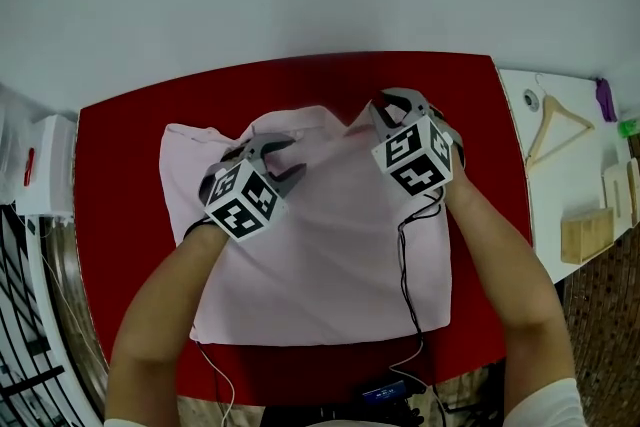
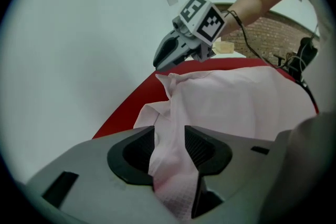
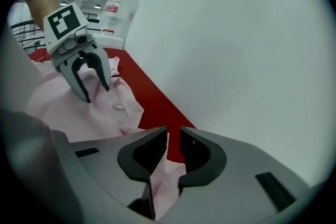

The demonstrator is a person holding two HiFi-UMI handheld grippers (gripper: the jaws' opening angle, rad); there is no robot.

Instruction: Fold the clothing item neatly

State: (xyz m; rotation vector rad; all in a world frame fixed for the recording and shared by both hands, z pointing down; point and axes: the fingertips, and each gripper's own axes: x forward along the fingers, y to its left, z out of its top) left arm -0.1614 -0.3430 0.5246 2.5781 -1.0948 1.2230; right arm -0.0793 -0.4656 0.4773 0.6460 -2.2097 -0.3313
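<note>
Pink shirt (image 1: pixel 330 245), partly hidden, tight in right gripper (image 3: pixel 174 134) jaws, slack between parted left gripper (image 2: pixel 169 131) jaws.

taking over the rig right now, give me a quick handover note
Left gripper: jaws apart around a bunch of the pink shirt near its collar, apparently not clamped.
Right gripper: jaws shut on the shirt's far edge, right of the collar.
Shirt lies spread on the red table.
Done: shirt laid out, right grip taken.
Left: probably close the left jaws, then fold.
</note>
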